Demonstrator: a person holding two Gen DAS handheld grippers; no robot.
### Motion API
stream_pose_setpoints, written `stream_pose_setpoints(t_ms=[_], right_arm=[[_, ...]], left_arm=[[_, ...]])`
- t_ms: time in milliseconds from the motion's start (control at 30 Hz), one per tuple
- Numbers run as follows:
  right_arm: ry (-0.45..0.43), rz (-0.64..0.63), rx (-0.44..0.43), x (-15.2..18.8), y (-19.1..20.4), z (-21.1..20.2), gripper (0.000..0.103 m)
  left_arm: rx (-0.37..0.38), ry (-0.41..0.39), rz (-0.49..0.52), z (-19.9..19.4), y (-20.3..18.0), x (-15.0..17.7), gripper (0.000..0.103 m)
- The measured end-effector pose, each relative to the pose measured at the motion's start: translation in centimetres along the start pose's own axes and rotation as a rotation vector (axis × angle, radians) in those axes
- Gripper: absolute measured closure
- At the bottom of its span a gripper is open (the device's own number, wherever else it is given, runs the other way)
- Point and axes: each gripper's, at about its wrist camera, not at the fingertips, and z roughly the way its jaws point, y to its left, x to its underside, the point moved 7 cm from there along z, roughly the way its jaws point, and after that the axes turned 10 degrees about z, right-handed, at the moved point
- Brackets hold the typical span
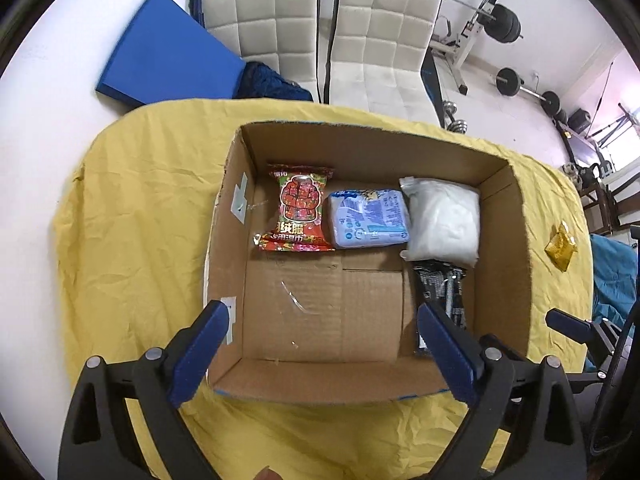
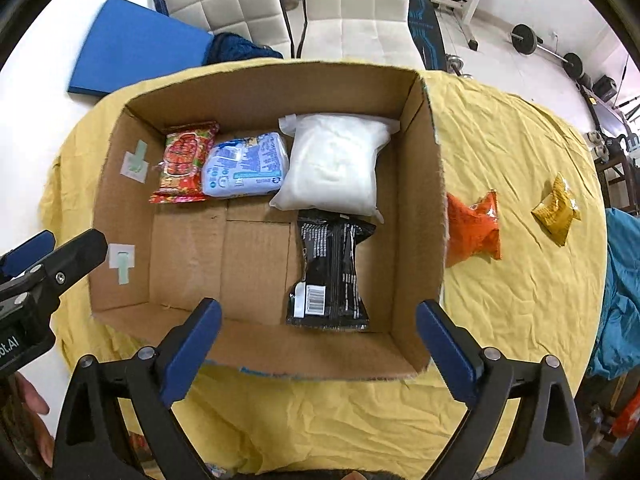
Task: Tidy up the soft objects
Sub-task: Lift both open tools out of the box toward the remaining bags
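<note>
Yellow-clothed surface [image 2: 520, 300]: four packs in box [image 2: 420, 200]; orange pack [image 2: 474, 228], yellow pack [image 2: 556, 210] left near right edge; both grippers' fingers spread, empty.

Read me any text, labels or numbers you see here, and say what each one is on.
"绒服": large characters on the red packet; the smaller characters above and below are too blurred.
"ot.AI": cut-off lettering on the left tool, seen from the right wrist.
Blue-and-white pack: print too small.
Black packet: barcode and white print, unreadable.
White bag: no text.
</note>
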Motion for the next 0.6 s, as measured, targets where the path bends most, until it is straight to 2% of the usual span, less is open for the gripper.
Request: stream_pose_setpoints(t_ms=[100, 600], right_arm=[[-0.02, 0.001, -0.017, 0.6, -0.3, -1.4, 0.0], [-0.12, -0.014, -0.117, 2.6, -3.2, -8.8, 0.0]], left_arm=[[-0.007, -0.027, -0.008, -1.6, -0.5, 0.6, 0.006], [-0.054, -0.088, -0.032, -7.2, -3.5, 2.3, 0.006]])
